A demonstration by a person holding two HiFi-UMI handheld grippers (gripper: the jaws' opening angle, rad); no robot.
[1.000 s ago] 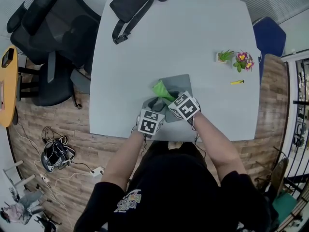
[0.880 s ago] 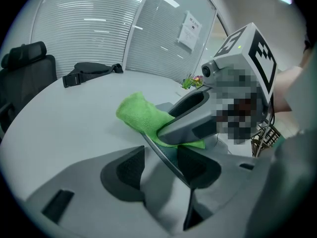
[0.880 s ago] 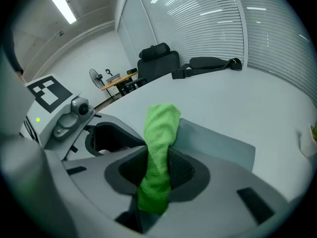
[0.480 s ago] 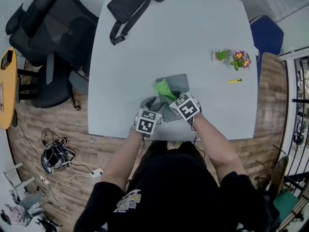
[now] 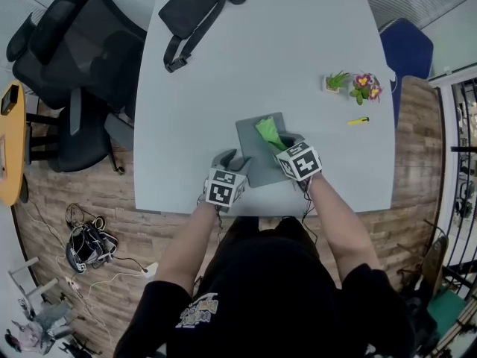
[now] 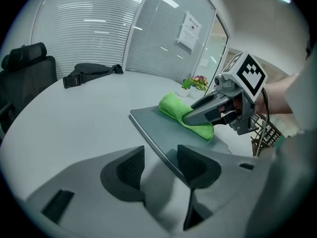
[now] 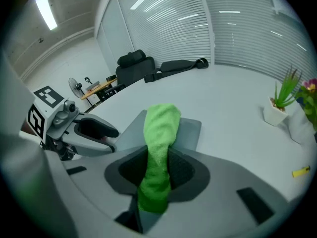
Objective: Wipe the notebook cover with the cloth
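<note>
The cloth (image 5: 268,131) is bright green, the notebook (image 5: 253,156) plain dark grey, the table (image 5: 223,73) pale grey, the bag (image 5: 195,4) black, the pen (image 5: 358,121) yellow

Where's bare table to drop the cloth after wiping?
Widest bare patch: between the black bag and the notebook. A smaller one lies between notebook and potted plants. Crowded at the near edge, around left tongs and right tongs.

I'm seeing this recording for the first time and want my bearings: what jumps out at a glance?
The bright green cloth, clamped in the right gripper, lies on the grey notebook near the front of the white table. The left gripper sits with its jaws apart at the notebook's near edge. A black bag lies at the table's far side.
</note>
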